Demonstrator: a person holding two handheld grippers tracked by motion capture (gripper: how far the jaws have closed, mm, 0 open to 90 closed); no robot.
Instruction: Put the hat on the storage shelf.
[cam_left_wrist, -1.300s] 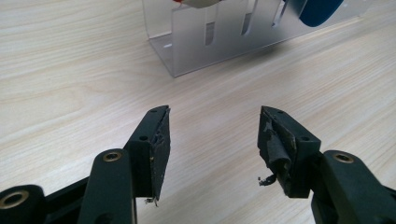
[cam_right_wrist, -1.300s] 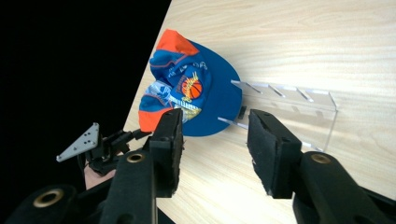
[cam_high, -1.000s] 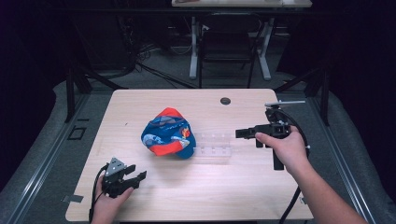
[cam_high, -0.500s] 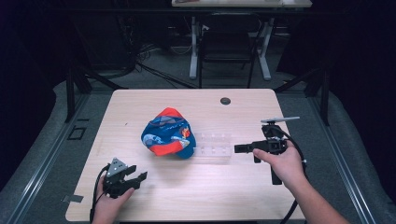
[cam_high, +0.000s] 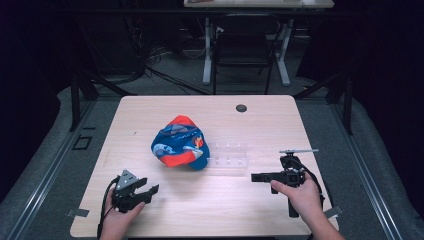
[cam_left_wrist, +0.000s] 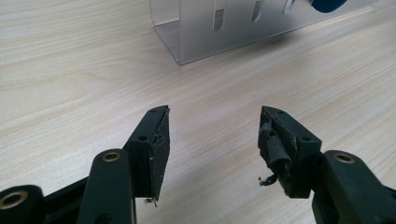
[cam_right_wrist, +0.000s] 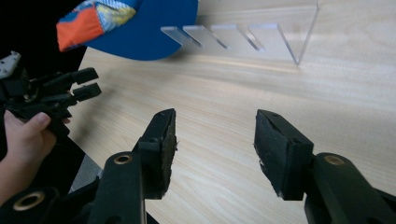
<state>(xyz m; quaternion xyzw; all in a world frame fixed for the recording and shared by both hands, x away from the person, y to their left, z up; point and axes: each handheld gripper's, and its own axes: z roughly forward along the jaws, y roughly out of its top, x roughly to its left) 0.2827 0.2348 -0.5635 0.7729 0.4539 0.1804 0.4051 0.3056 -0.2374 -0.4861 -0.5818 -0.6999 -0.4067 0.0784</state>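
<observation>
Cloth cap (cam_high: 179, 142) — clear plastic rack (cam_high: 229, 154)

My cap (cam_high: 180, 142) is bright blue with orange-red panels and a busy printed pattern. The rack (cam_high: 229, 155) beside it is clear plastic, my grippers' jaws are black, and the table (cam_high: 270, 120) is pale wood grain.

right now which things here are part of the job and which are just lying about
In the job:
cap
clear rack
left gripper, open
right gripper, open

Lying about:
round black grommet near the table's far edge
desk and chair on the floor beyond
</observation>
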